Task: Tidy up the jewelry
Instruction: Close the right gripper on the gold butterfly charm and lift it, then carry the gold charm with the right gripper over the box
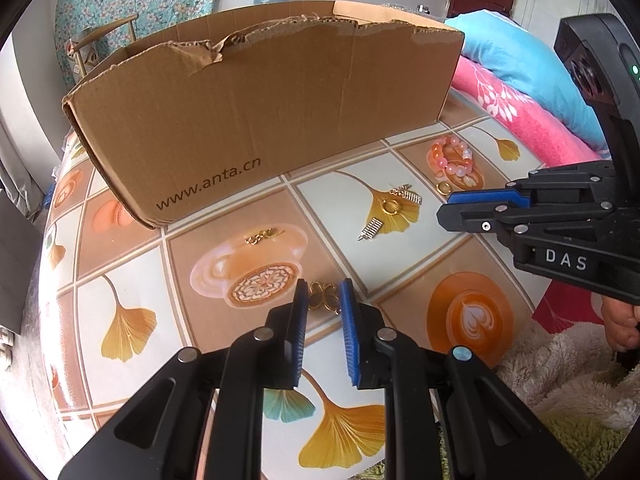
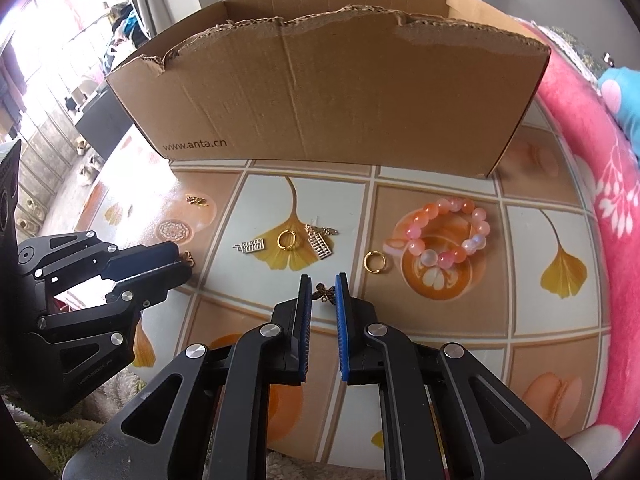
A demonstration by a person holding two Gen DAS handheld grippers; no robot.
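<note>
Jewelry lies on a patterned tablecloth in front of a cardboard box [image 1: 256, 112]. My left gripper [image 1: 323, 294] is open, its jaws on either side of a gold butterfly clasp [image 1: 323, 298] on the table. My right gripper [image 2: 323, 290] is open around a small dark butterfly charm [image 2: 325, 292]. A pink bead bracelet [image 2: 448, 232] lies right of centre, with a gold ring [image 2: 375, 262] beside it. Another gold ring [image 2: 287, 239] lies between two silver abacus charms [image 2: 251, 246], [image 2: 320, 245]. A gold chain piece [image 2: 198, 200] lies near the box.
The box [image 2: 332, 100] reads "www.anta.cn" and stands open at the far side of the table. Pink and blue bedding [image 2: 580, 168] borders the table on the right. A fluffy rug [image 1: 560, 380] lies below the near edge.
</note>
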